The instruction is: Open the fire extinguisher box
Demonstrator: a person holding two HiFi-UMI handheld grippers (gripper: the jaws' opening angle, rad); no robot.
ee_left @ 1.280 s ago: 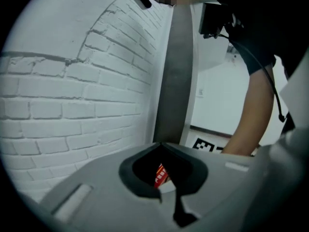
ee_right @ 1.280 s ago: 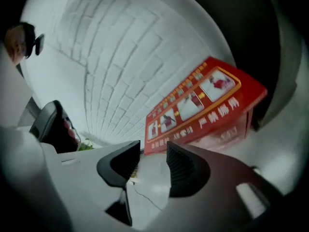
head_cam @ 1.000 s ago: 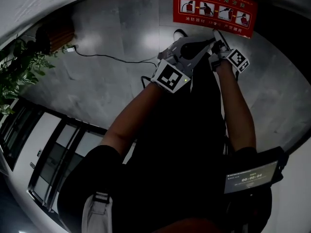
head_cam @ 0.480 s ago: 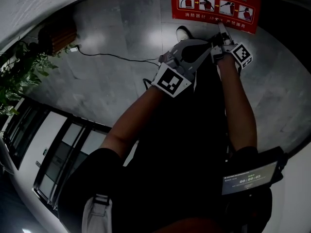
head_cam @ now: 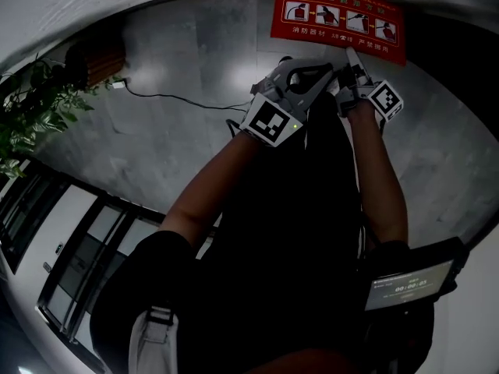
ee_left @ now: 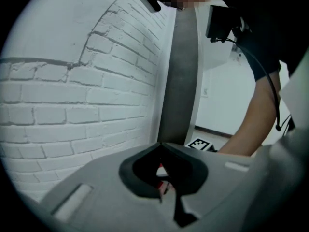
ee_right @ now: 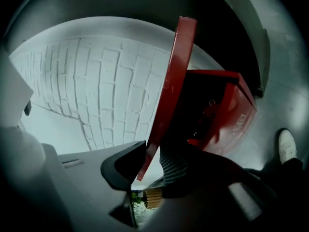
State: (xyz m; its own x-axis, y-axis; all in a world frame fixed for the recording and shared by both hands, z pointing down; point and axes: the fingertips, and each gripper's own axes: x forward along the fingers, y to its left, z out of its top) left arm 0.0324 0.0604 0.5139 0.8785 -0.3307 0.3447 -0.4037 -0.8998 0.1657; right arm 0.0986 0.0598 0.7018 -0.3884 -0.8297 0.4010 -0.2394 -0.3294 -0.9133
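Observation:
The red fire extinguisher box (ee_right: 231, 120) stands against a white brick wall, with a dark inside. In the head view its red lid (head_cam: 335, 18) shows a strip of instruction pictures. The right gripper view shows the lid (ee_right: 174, 81) edge-on, raised, with its lower corner between the jaws. My right gripper (ee_right: 157, 156) (head_cam: 352, 57) is closing, and its pads sit on both faces of that edge. My left gripper (head_cam: 292, 72) hovers just left of it, below the lid. In its own view the left gripper (ee_left: 161, 146) has its tips together with nothing held.
A grey stone floor (head_cam: 179, 146) lies below, with a black cable (head_cam: 171, 96) across it. A potted plant (head_cam: 31, 107) stands at the left, and a dark-framed glass front (head_cam: 86, 248) runs along the lower left. A grey pillar (ee_left: 181, 71) meets the brick wall. My shoe (ee_right: 287, 146) is near the box.
The red lid has drifted up in the head view. Both grippers have moved up with it, and the right one stays at its lower edge.

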